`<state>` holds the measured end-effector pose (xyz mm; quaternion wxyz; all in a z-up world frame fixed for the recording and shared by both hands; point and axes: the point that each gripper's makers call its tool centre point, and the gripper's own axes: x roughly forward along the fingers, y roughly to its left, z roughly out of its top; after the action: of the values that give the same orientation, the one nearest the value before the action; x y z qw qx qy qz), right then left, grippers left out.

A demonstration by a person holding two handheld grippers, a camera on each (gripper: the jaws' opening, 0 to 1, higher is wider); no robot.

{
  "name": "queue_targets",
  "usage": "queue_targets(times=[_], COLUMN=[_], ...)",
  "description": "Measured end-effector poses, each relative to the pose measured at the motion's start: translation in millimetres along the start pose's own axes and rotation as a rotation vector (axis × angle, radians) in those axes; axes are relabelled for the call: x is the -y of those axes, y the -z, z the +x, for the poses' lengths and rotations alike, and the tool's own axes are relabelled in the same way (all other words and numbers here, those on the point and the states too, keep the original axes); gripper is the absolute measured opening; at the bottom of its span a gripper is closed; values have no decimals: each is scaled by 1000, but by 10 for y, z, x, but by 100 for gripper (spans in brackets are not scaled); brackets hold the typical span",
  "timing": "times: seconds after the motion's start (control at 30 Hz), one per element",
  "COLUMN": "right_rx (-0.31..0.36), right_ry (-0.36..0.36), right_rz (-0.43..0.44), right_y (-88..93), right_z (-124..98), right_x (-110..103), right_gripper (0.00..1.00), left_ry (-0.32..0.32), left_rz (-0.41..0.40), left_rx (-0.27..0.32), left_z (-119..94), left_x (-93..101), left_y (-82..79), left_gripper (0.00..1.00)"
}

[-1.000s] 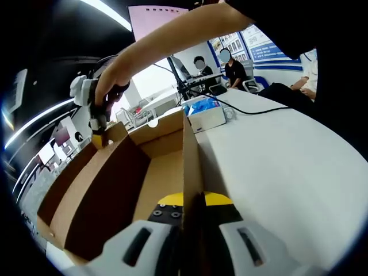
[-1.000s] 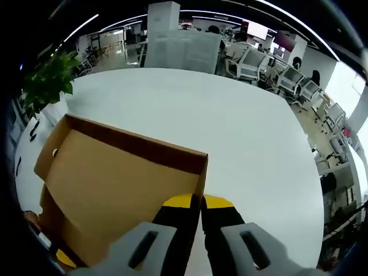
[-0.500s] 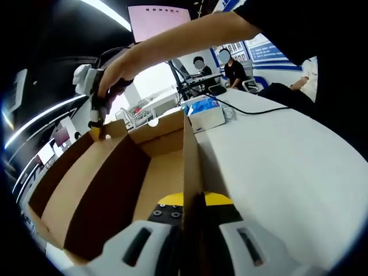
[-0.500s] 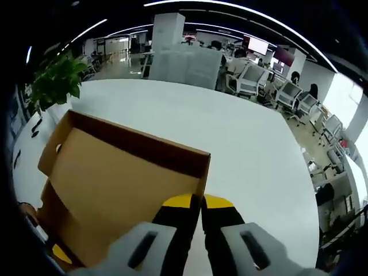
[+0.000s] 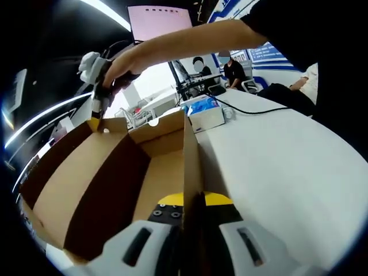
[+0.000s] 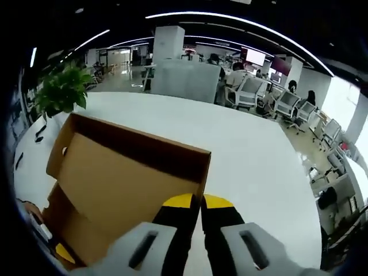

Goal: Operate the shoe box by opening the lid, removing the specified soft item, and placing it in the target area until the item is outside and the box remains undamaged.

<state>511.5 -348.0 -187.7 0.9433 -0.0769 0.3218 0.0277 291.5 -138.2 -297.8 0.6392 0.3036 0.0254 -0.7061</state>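
Where the white table (image 5: 287,155) spreads wide under both cameras, the room around it is an open office: in the right gripper view, rows of desks and swivel chairs (image 6: 287,100) stand beyond the table's far edge, a white pillar (image 6: 168,43) rises behind a low partition, curved ceiling lights run overhead, and a leafy green plant (image 6: 60,92) sits by the table's left side. In the left gripper view, seated people (image 5: 233,69) are at a far desk, blue-and-white posters (image 5: 264,49) hang on the wall, and a pink screen (image 5: 161,20) glows above. On the table lie a small blue-and-white box (image 5: 204,112) and a black cable (image 5: 253,109) trailing past it. The shoe box (image 5: 155,167), brown cardboard, rests on the table with its lid (image 6: 123,178) raised and tilted. The left gripper (image 5: 192,230) has its jaws pressed together on the box's near side wall, which runs upright between them. The right gripper (image 6: 200,230) pinches a corner of the lid's edge, jaws closed against the cardboard; it also appears in the left gripper view at the lid's far corner, held in the person's hand (image 5: 118,66), whose bare forearm crosses the upper part of that view. The box interior that can be seen is bare cardboard; I cannot tell where the soft item lies.
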Motion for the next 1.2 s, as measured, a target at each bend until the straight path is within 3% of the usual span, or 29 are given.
queue_targets(times=[0.4, 0.57, 0.7, 1.0, 1.2], right_rx=[70, 113, 173, 239, 294], right_ry=[22, 28, 26, 32, 24], right_rz=[-25, -31, -31, -17, -21], right_y=[-11, -9, -15, 19, 49], right_z=[-231, -352, -451, -630, -745], right_x=[-53, -82, -101, -114, -130], right_gripper=[3, 3, 3, 3, 3], left_ry=[5, 6, 4, 6, 6], left_rz=[1, 0, 0, 2, 2], left_rx=[2, 2, 1, 3, 3], left_z=[-5, 22, 11, -42, -23], left_x=[25, -95, -75, 39, -3], left_y=[-13, 33, 23, -29, -14], left_gripper=[7, 7, 7, 7, 7])
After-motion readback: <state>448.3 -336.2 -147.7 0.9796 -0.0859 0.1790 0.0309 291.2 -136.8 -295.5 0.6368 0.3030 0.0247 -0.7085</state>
